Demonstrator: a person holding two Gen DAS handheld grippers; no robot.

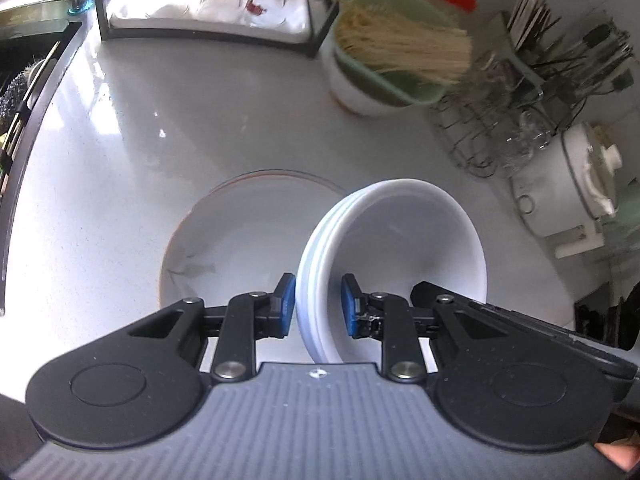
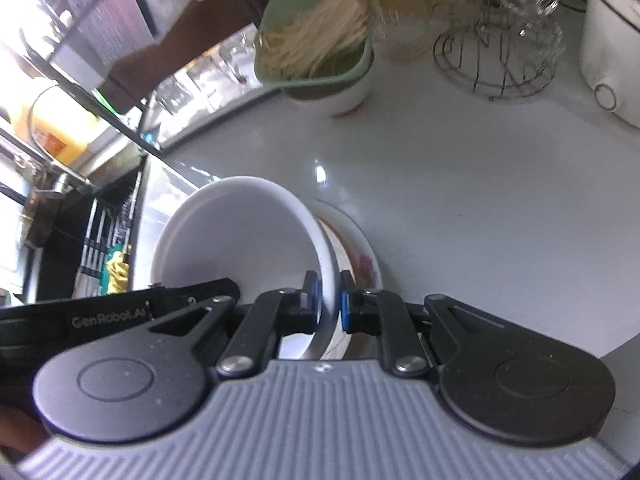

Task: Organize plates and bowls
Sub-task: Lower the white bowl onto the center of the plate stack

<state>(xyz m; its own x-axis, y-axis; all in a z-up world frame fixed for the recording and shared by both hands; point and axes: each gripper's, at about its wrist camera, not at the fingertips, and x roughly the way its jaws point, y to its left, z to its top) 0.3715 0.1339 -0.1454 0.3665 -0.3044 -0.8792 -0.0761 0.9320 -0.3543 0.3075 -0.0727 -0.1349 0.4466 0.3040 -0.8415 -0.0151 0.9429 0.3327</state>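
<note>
Left wrist view: left gripper (image 1: 318,304) clamps the rim of nested white ceramic bowls (image 1: 404,236), tilted above a white orange-rimmed plate (image 1: 224,236) at nine o'clock. Right gripper (image 2: 329,303) pinches the bowls' opposite rim over the white countertop (image 2: 460,184).

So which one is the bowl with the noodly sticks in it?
Look to the back of the white countertop, just right of the black rack of drinking glasses. There a green basket sits in a white bowl, next to a wire glass stand. Only it holds a pale yellow bundle of thin sticks.
</note>
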